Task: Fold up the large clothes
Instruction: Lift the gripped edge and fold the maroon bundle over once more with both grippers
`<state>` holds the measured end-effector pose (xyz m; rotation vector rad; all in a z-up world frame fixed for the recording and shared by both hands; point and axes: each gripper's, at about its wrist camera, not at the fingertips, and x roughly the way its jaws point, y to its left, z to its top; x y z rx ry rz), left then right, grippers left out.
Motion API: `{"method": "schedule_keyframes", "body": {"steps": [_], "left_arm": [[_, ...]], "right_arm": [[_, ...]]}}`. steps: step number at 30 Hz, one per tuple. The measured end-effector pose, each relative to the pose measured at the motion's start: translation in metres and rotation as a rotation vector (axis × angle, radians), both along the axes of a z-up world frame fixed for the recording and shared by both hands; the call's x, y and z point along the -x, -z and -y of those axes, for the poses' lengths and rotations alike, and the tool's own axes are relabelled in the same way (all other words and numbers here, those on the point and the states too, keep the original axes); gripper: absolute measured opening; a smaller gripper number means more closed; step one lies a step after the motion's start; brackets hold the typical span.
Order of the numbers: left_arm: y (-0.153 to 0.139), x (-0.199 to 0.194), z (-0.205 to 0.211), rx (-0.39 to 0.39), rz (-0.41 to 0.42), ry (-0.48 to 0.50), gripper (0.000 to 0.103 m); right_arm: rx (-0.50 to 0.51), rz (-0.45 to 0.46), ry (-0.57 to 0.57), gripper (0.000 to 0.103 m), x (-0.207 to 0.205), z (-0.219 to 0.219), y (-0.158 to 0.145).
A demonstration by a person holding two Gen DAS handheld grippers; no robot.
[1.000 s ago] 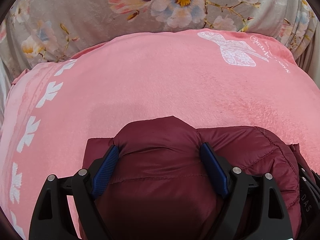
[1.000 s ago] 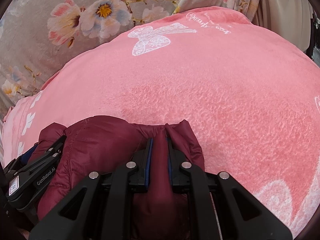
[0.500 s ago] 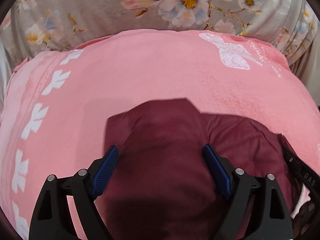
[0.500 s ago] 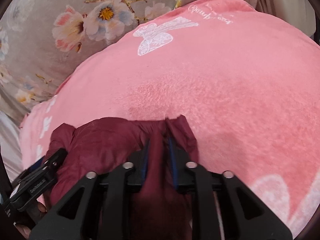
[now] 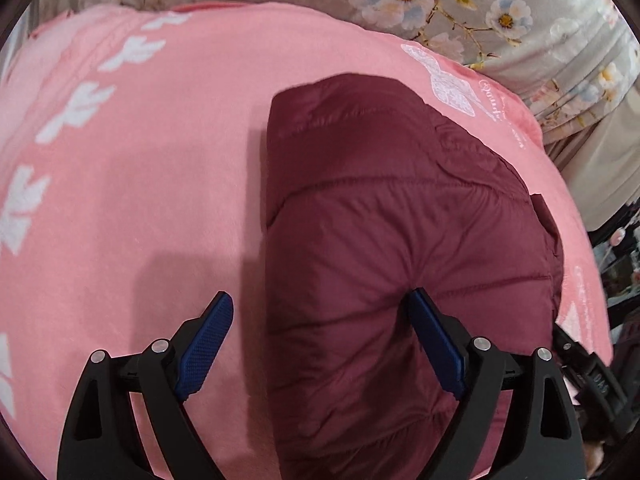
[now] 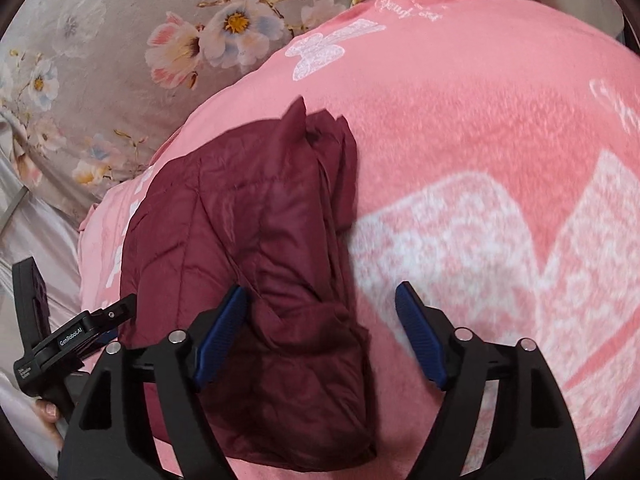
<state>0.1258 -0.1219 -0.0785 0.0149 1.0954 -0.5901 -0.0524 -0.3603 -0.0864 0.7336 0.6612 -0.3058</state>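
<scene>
Both views are showing the maroon puffer jacket lying folded on the pink blanket. From the left wrist, the left gripper is standing wide, gripping nothing, 1 pad denting the padding; pulling away could drag the top layer. From the right wrist, the right gripper has just been opening, straddling the bundle's edge, holding nothing; the puffy layers look likely to spring apart.
</scene>
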Motion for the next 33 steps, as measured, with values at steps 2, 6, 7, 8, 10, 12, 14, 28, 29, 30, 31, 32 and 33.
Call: {"method": "schedule_keyframes", "body": {"steps": [2, 6, 7, 8, 10, 12, 14, 28, 29, 30, 31, 32, 33], "left_arm": [[0.005, 0.001, -0.002, 0.04, -0.034, 0.005, 0.087], [0.009, 0.005, -0.003, 0.082, -0.044, 0.0, 0.089], [0.009, 0.005, -0.003, 0.081, -0.038, 0.001, 0.089], [0.009, 0.005, -0.002, 0.079, -0.032, 0.001, 0.089], [0.008, 0.007, 0.0, 0.074, -0.019, 0.004, 0.089], [0.006, 0.007, 0.004, 0.071, -0.013, 0.009, 0.089], [0.003, 0.008, 0.007, 0.065, -0.003, 0.022, 0.089], [-0.05, 0.024, 0.02, -0.007, 0.183, 0.13, 0.03], [-0.055, 0.025, 0.02, -0.003, 0.195, 0.136, 0.028], [-0.062, 0.025, 0.019, 0.005, 0.215, 0.146, 0.026], [-0.069, 0.025, 0.021, 0.008, 0.231, 0.153, 0.026], [-0.075, 0.025, 0.021, 0.012, 0.248, 0.16, 0.025], [-0.082, 0.024, 0.02, 0.019, 0.265, 0.168, 0.025]], "right_arm": [[0.011, 0.011, 0.001, 0.076, 0.001, -0.002, 0.0], [0.029, 0.033, -0.002, 0.077, 0.0, -0.005, 0.002], [0.028, 0.039, -0.006, 0.077, 0.0, -0.006, 0.003], [0.021, 0.046, -0.013, 0.077, -0.001, -0.005, 0.004], [0.005, 0.06, -0.024, 0.077, -0.002, -0.005, 0.005], [-0.014, 0.072, -0.034, 0.074, -0.004, -0.003, 0.007], [-0.047, 0.09, -0.055, 0.066, -0.009, -0.001, 0.009], [0.05, 0.124, -0.068, 0.013, -0.014, -0.026, -0.032], [0.066, 0.138, -0.067, 0.013, -0.014, -0.029, -0.039], [0.076, 0.147, -0.066, 0.012, -0.014, -0.031, -0.044], [0.092, 0.154, -0.065, 0.012, -0.015, -0.034, -0.051], [0.11, 0.157, -0.064, 0.012, -0.016, -0.036, -0.056], [0.137, 0.164, -0.066, 0.012, -0.018, -0.04, -0.064]]}}
